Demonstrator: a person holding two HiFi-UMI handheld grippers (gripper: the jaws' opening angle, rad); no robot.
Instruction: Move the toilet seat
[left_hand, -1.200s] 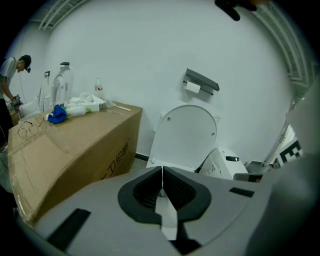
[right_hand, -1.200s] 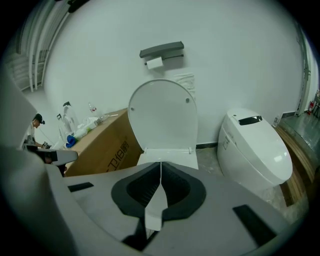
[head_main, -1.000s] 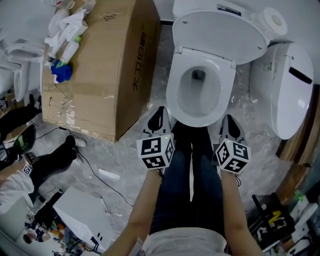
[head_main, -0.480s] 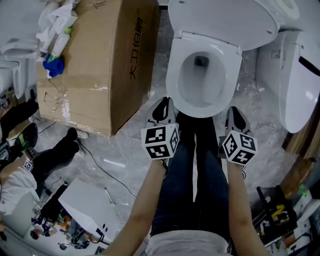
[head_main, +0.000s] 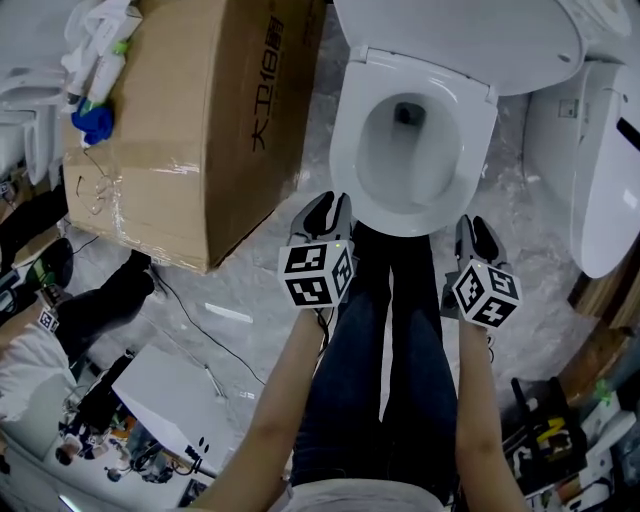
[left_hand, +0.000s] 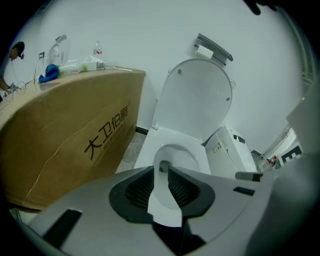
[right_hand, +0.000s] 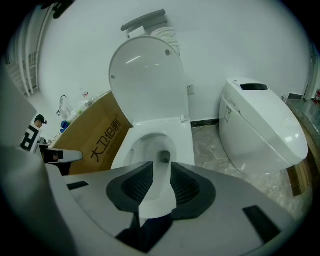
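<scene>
Toilet seat (head_main: 410, 221) lies flat on the bowl, just ahead of both grippers and between them, with its lid (head_main: 460, 40) raised behind and cut off by the head view's top edge. The left gripper (head_main: 322, 212) and right gripper (head_main: 475, 238) point steeply down at its front rim, jaws a narrow way apart, just opened, with nothing between them. Whether either tip touches the rim cannot be told. The person's legs (head_main: 385, 370) hide the floor beneath the grippers. Grey marbled floor (head_main: 250, 290) spreads around; a cardboard box (head_main: 200, 110) stands left of the left gripper, and a second toilet (head_main: 600, 170), partly cropped, right of the right gripper.
</scene>
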